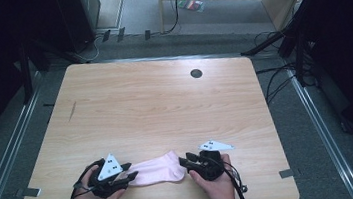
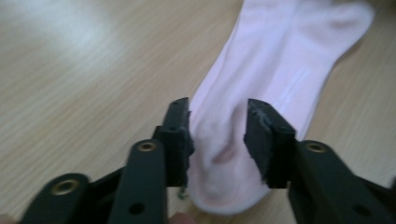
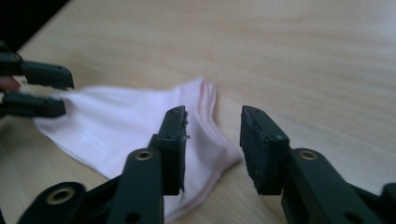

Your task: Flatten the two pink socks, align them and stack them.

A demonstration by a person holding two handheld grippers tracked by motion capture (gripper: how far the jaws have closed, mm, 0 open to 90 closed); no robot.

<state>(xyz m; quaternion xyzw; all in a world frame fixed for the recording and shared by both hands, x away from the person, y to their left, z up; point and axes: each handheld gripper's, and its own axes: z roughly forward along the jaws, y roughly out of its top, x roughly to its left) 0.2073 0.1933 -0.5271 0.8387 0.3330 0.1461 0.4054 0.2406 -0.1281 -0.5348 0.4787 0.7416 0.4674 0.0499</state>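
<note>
A pale pink sock lies flat on the wooden table near its front edge, between my two hands. My left gripper is at the sock's left end. In the left gripper view the sock runs away from me, its rounded end lying between the parted jaws of this gripper. My right gripper is at the sock's right end. In the right gripper view its jaws straddle a corner of the sock without pinching it. Farther off, the left gripper hovers over the sock's other end.
A round dark grommet hole sits at the table's far middle. Cables run over the floor to the right of the table. A small colourful packet lies on the floor beyond. Dark stands flank the table's far corners.
</note>
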